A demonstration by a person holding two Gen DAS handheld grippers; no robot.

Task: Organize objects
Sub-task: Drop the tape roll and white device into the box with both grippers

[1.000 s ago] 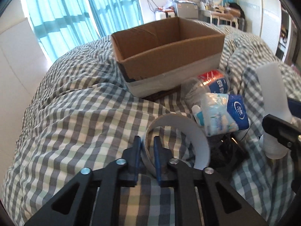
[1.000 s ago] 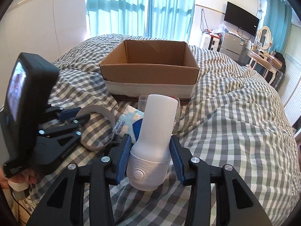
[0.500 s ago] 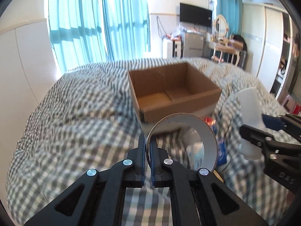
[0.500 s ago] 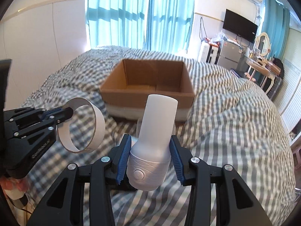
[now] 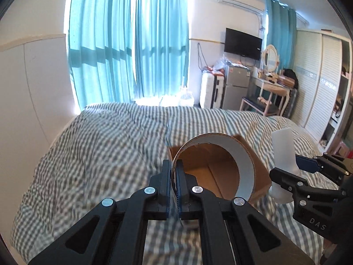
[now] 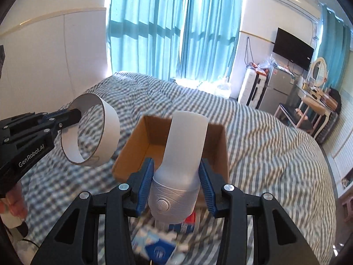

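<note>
Left wrist view, both jaws lifted since before, left gripper (image 5: 173,178) clamping tape ring (image 5: 222,165), right gripper (image 6: 176,183) clamping white bottle (image 6: 178,167)

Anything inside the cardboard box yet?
The cardboard box shows only bare brown floor and walls where visible. The white bottle in the right gripper hides the middle, so that part is unknown.

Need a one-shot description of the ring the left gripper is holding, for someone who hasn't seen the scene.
Find the bed with the grey checked duvet and the open cardboard box on it. Just left of the box, in the air, the left gripper is shut on the wall of the cardboard ring. It is a wide, thin hoop you see straight through, unlike the solid white bottle in the right gripper.
</note>
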